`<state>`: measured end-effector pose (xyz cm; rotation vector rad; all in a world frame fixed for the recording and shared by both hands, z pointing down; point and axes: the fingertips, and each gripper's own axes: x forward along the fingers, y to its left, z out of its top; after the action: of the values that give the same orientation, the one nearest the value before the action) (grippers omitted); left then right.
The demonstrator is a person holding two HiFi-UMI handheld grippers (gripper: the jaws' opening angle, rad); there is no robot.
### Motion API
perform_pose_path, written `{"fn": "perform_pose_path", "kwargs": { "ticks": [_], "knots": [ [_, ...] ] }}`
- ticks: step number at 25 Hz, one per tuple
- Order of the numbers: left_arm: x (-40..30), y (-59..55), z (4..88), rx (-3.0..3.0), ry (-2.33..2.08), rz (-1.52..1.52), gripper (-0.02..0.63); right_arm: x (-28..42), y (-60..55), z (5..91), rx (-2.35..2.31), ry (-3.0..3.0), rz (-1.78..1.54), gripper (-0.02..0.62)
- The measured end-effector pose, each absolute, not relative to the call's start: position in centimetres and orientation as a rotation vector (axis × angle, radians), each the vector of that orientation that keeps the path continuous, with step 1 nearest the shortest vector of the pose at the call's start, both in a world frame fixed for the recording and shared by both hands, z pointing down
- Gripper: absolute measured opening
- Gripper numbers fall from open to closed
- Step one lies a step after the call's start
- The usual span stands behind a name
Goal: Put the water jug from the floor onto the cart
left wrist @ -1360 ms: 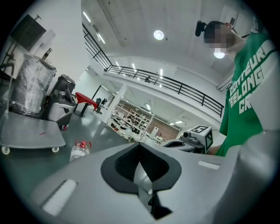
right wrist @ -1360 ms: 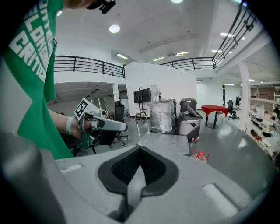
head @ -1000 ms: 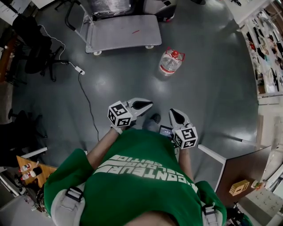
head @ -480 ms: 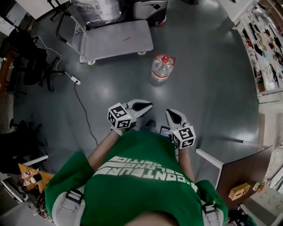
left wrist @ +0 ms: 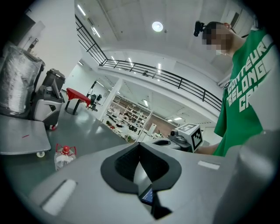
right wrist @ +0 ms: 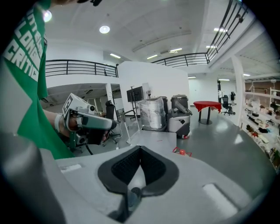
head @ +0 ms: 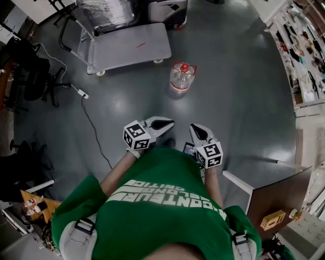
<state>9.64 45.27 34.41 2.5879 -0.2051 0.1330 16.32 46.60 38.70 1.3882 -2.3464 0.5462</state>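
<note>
The water jug (head: 180, 78), clear with a red cap and red handle, stands upright on the grey floor ahead of me. It also shows small in the left gripper view, where the jug (left wrist: 64, 156) is at the lower left. In the right gripper view only the jug's red top (right wrist: 181, 152) peeks over the gripper body. The flat grey cart (head: 127, 48) stands beyond it to the left. My left gripper (head: 162, 123) and right gripper (head: 197, 133) are held side by side before my chest, well short of the jug. Both are shut and hold nothing.
A cable with a power strip (head: 81, 94) trails across the floor left of me. Office chairs (head: 30, 66) stand at the far left. A wrapped load (head: 106, 10) and a machine (head: 167, 10) sit behind the cart. Shelves (head: 304, 45) line the right side, and a brown table (head: 277, 195) stands at the lower right.
The jug has drifted left and a little nearer to the grippers in the head view, and the cart has slid up and left. Both grippers stay shut before my chest.
</note>
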Motion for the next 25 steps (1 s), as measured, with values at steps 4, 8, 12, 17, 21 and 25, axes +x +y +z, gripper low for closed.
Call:
{"fn": "perform_pose_path", "kwargs": {
  "ticks": [4, 8, 12, 17, 21, 25],
  "knots": [
    [9.8, 43.7, 34.2, 2.581, -0.201, 0.115, 0.008, 15.9, 45.5, 38.8, 1.36, -2.334, 0.551, -0.006],
    [9.7, 42.0, 34.8, 2.571, -0.197, 0.113, 0.008, 15.2, 44.2, 38.9, 1.322, -2.331, 0.536, -0.006],
    [9.8, 40.2, 34.8, 2.569, -0.176, 0.081, 0.008, 15.2, 42.7, 39.8, 1.32, -2.299, 0.534, -0.006],
    [9.2, 37.5, 35.5, 2.532, -0.14, 0.084, 0.008, 13.9, 39.4, 38.7, 1.342, -2.298, 0.505, -0.006],
    [8.4, 34.2, 34.8, 2.549, -0.107, 0.078, 0.008, 12.3, 36.8, 38.1, 1.334, -2.29, 0.488, -0.006],
    [7.1, 29.9, 34.5, 2.57, -0.108, 0.065, 0.008, 11.1, 33.6, 38.6, 1.313, -2.262, 0.465, -0.006]
  ]
}}
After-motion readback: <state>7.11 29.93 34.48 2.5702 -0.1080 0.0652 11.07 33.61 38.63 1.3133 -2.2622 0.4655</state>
